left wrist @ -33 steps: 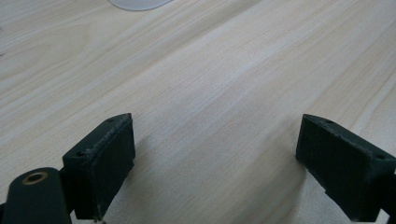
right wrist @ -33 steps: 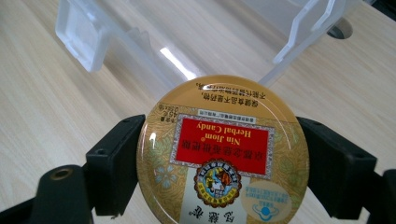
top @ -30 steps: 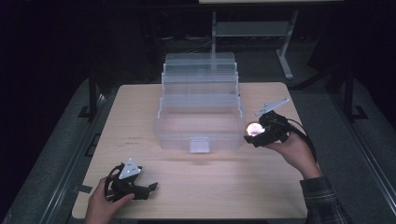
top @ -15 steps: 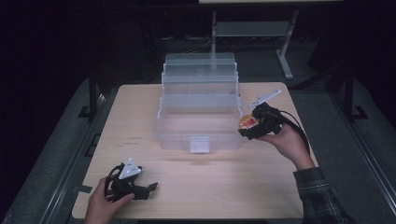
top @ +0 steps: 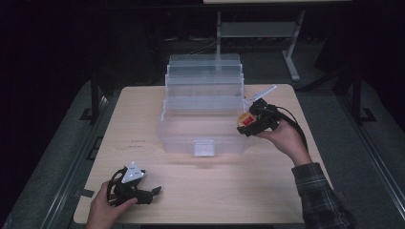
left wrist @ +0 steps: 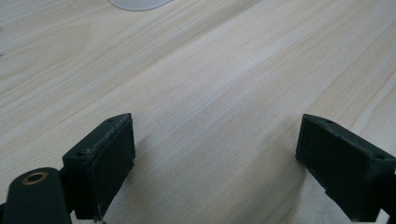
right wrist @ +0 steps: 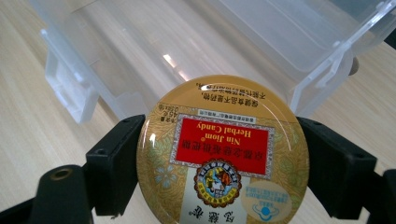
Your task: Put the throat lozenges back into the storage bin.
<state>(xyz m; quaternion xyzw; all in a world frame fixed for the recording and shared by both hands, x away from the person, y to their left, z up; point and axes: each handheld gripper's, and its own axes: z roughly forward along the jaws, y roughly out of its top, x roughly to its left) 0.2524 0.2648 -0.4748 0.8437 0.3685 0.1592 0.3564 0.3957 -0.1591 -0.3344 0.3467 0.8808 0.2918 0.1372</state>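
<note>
A clear plastic tiered organiser box (top: 203, 112) stands open in the middle of the table. My right gripper (top: 249, 125) is shut on a round gold candy tin (right wrist: 222, 154) with a red label, holding it over the right end of the box's lower bin (right wrist: 154, 70). The tin (top: 246, 120) hangs at the bin's rim. My left gripper (top: 150, 193) lies low over the table near the front left, open with nothing between its pads (left wrist: 109, 158).
The wooden table (top: 143, 119) has bare room to the left and front of the box. The box's front latch (top: 204, 148) faces the person. A metal stand (top: 253, 31) stands behind the table in the dark.
My right gripper has carried the tin leftward and further from the person, from beside the box to over the lower bin's right end. The left gripper has not moved.
</note>
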